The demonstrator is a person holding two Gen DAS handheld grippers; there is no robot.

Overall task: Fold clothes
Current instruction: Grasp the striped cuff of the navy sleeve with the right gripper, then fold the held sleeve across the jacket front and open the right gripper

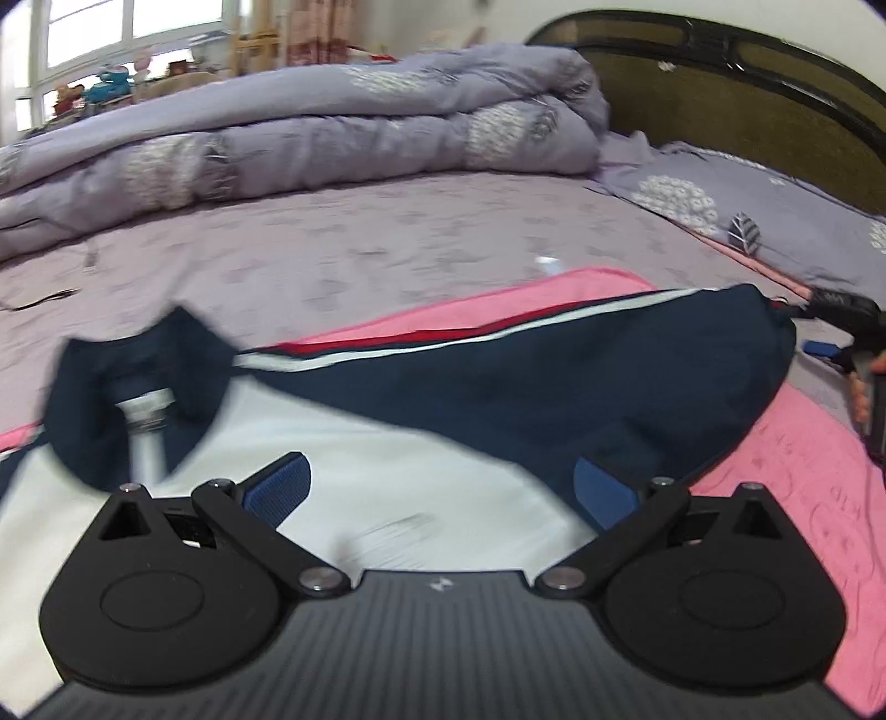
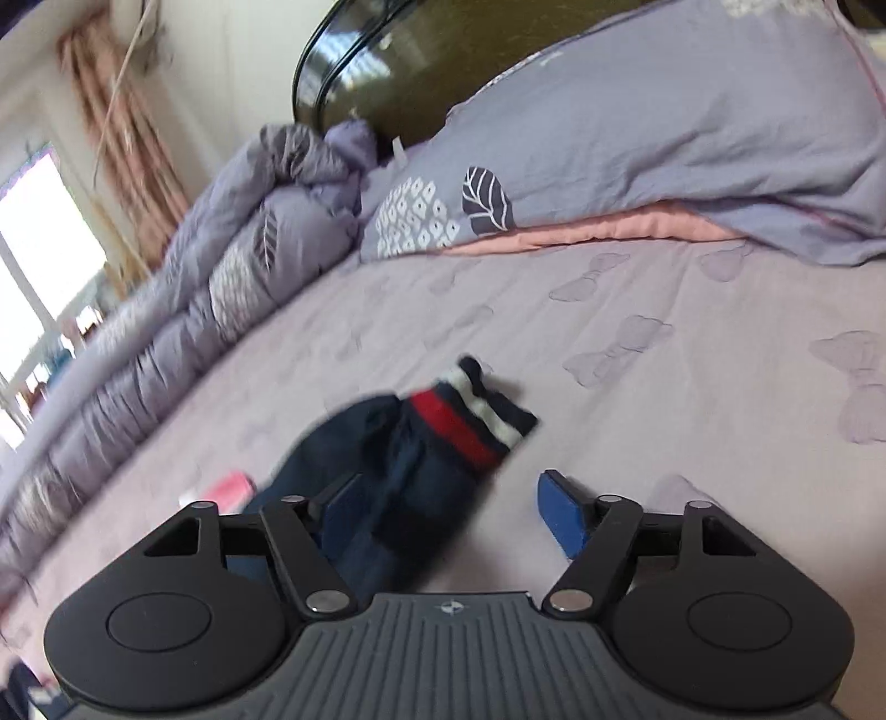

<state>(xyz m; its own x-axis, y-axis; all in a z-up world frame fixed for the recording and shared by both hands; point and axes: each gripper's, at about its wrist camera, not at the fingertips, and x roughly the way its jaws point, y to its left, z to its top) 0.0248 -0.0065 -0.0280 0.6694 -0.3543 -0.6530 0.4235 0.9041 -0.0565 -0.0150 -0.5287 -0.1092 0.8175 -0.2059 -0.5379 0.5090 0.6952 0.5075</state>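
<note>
A navy and white jacket [image 1: 498, 387] with red and white stripes lies spread on the bed over a pink cloth [image 1: 803, 471], its collar [image 1: 133, 382] at the left. My left gripper [image 1: 440, 490] hovers over the jacket's white front, open, with nothing between its blue pads. The jacket's sleeve cuff [image 2: 470, 421] lies on the sheet in the right wrist view. My right gripper [image 2: 453, 507] is open around that sleeve. The cloth lies against the left pad [image 2: 343, 504], and the right pad [image 2: 562, 512] stands clear of it. In the left wrist view the right gripper [image 1: 830, 327] shows at the sleeve's far end.
A rolled grey-lilac duvet [image 1: 304, 149] lies along the far side of the bed. Pillows [image 2: 664, 138] rest against the dark headboard [image 1: 747, 94]. A lilac sheet [image 1: 332, 249] covers the mattress. A window [image 1: 111, 33] with toys on its sill is behind.
</note>
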